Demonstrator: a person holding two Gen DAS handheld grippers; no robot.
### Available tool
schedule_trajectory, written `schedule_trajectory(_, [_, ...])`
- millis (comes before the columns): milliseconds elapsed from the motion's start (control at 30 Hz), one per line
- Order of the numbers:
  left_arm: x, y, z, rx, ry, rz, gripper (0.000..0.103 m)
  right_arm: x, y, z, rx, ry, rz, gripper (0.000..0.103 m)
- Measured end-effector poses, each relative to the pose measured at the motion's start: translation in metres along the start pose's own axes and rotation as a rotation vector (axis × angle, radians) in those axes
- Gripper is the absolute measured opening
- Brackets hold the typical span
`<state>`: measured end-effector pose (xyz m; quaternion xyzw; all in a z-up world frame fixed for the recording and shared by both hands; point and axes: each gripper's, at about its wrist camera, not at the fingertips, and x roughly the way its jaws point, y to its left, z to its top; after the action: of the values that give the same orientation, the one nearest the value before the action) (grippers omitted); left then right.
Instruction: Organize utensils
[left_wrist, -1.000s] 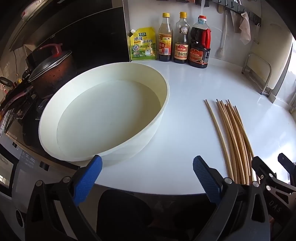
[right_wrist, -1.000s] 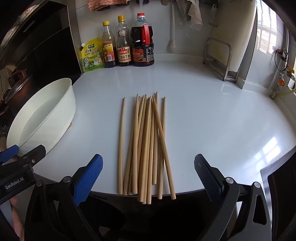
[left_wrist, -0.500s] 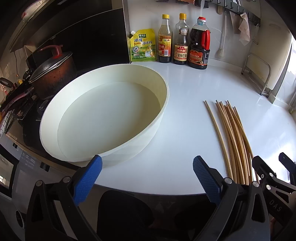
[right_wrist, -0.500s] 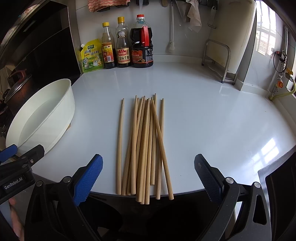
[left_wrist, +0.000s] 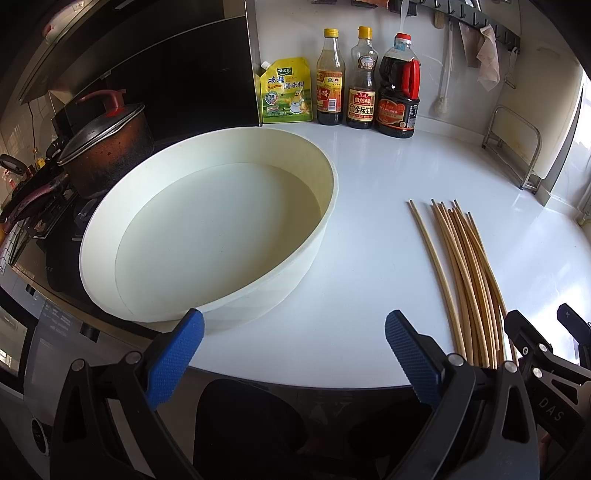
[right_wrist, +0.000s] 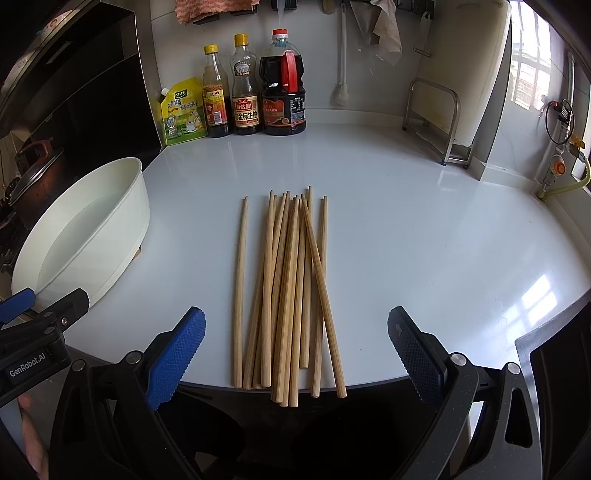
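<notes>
Several wooden chopsticks (right_wrist: 291, 288) lie in a loose bundle on the white counter (right_wrist: 424, 229), their near ends jutting over the front edge. One chopstick (right_wrist: 240, 291) lies apart at the bundle's left. My right gripper (right_wrist: 295, 350) hovers open just before the bundle's near ends, holding nothing. To the left stands a large white basin (left_wrist: 207, 236) with water in it. My left gripper (left_wrist: 293, 349) is open and empty in front of the basin's near wall. In the left wrist view the chopsticks (left_wrist: 469, 277) lie to the right, and the right gripper (left_wrist: 543, 354) shows at the right edge.
A yellow seasoning pouch (right_wrist: 183, 112) and three sauce bottles (right_wrist: 245, 92) line the back wall. A metal rack (right_wrist: 436, 118) stands at the back right. A lidded dark pot (left_wrist: 103, 147) sits on the stove left of the basin. Cloths and a brush hang on the wall.
Both grippers have drawn back and risen slightly, so the counter and chopsticks sit a little farther off. Nothing on the counter moved, and both grippers stayed open.
</notes>
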<state>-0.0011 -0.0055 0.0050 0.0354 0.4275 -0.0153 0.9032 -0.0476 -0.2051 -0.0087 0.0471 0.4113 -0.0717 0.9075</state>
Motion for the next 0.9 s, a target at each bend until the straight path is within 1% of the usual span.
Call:
schedule_trajectory(200, [0.0000,0.0004,0.0005,-0.001,0.000,0.001,0.097,-0.0021,0.0008,0.0043,0.001,0.000,0.001,0.095])
schedule_trajectory(900, [-0.0012,-0.0010,0.0008,0.000,0.001,0.000,0.097,-0.0014,-0.0013,0.0027,0.003,-0.001,0.002,0.095])
